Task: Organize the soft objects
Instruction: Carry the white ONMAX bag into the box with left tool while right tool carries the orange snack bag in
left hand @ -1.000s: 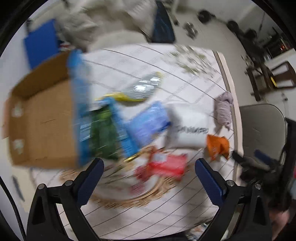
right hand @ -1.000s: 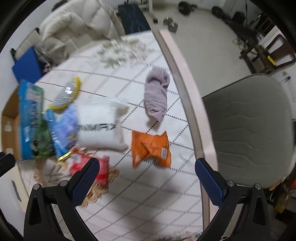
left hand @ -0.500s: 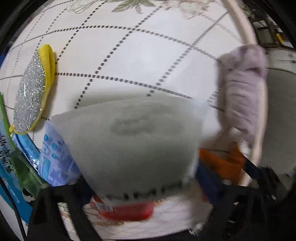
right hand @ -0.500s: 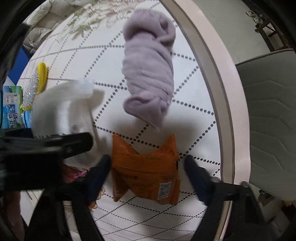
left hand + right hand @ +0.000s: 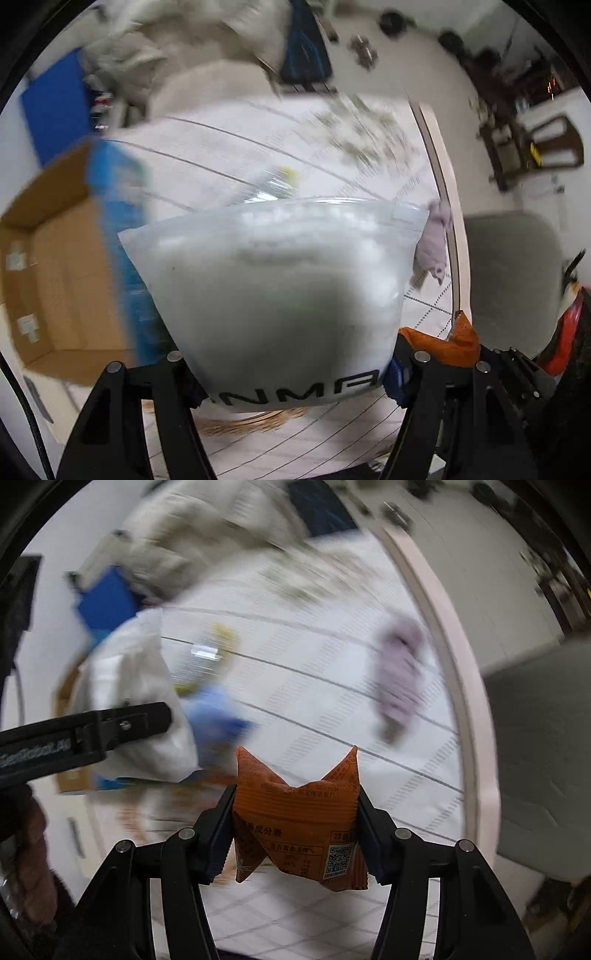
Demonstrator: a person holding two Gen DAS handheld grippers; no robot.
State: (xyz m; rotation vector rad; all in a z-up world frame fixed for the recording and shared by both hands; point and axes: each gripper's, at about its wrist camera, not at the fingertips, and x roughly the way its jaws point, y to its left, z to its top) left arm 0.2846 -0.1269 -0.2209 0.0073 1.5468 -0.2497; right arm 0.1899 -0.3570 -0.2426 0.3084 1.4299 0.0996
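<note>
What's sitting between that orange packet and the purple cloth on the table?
Nothing: in the right wrist view, only bare tablecloth lies between the orange packet and the purple cloth.

Grey chair (image 5: 513, 277) beside table (image 5: 439, 177); blue board (image 5: 55, 110).

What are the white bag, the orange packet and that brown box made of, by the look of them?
White bag: frosted, translucent plastic film with a zip strip along its top, seemingly soft white filling inside.
Orange packet: thin printed wrapper, probably plastic or foil laminate; it has crimped ridged ends and creases sharply.
Brown box: matte brown cardboard with folded flaps.
</note>
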